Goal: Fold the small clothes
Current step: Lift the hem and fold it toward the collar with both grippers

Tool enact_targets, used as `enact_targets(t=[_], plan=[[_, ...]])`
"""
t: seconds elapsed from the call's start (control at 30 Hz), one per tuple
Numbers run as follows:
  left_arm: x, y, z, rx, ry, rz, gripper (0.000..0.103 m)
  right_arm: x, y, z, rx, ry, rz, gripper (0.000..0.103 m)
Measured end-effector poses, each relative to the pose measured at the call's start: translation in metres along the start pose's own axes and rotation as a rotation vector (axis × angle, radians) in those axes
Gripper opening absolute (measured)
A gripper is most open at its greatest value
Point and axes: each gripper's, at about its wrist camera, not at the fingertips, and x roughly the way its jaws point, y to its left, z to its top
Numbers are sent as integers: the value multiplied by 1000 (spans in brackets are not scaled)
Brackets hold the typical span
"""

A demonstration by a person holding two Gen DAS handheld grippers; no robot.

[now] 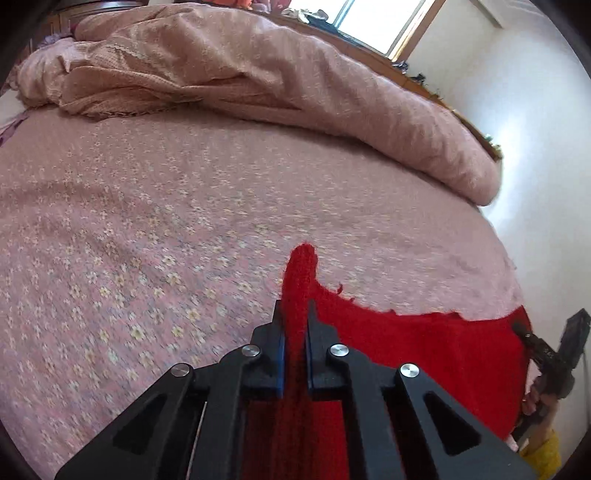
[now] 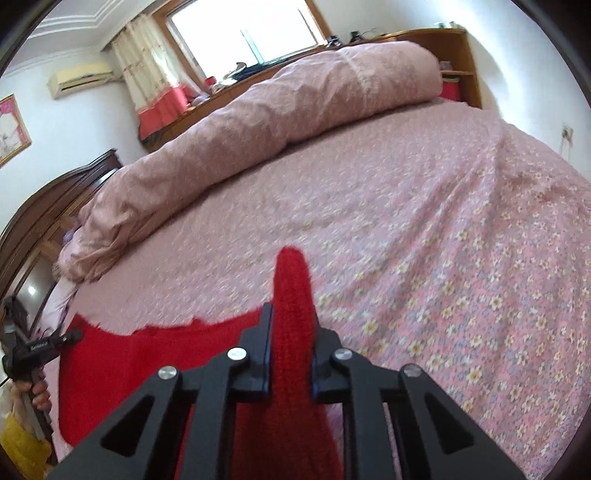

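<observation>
The red knit garment (image 1: 424,354) lies at the near edge of the bed, and its far edge stretches between the two grippers, ragged and sagging slightly in the middle. Each end of that edge is bunched into a thick fold that stands up between a pair of fingers. The left gripper (image 1: 294,317) is pressed together on its fold, the wool squeezed thin between the blue pads; the right gripper (image 2: 293,321) pinches a fatter wad of the same knit, its jaws standing a little further apart around it. In the right wrist view the left gripper appears again at the far left, with part of the person's hand (image 2: 38,397) on its handle.

The step in hand looks like the start of a fold, with both corners caught and ready to be carried. To do it well, both hands should rise together and keep the edge lightly taut (a loose knit like this stretches and droops easily), then travel level so the fold line comes out straight. Neither grip should slacken until the cloth is laid down.

Around the garment spreads the pink floral bedsheet (image 2: 424,240), with plenty of open surface ahead. Beyond it a rolled pink quilt (image 2: 295,107) lies along the far side, below a window (image 2: 243,29).
</observation>
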Motion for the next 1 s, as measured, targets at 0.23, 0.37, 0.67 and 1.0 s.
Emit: enact_targets(t=[0.23, 0.37, 0.67, 1.0], plan=[[45, 14, -17, -38, 104, 72, 2, 39, -29, -5, 135, 108, -59, 14], [30, 14, -14, -81, 117, 64, 3, 32, -25, 1, 119, 125, -78, 25], [-40, 2, -20, -26, 61, 126, 3, -30, -6, -5, 68, 73, -118, 41], [-57, -25, -96, 8, 162, 114, 4, -73, 35, -64, -4, 128, -73, 41]])
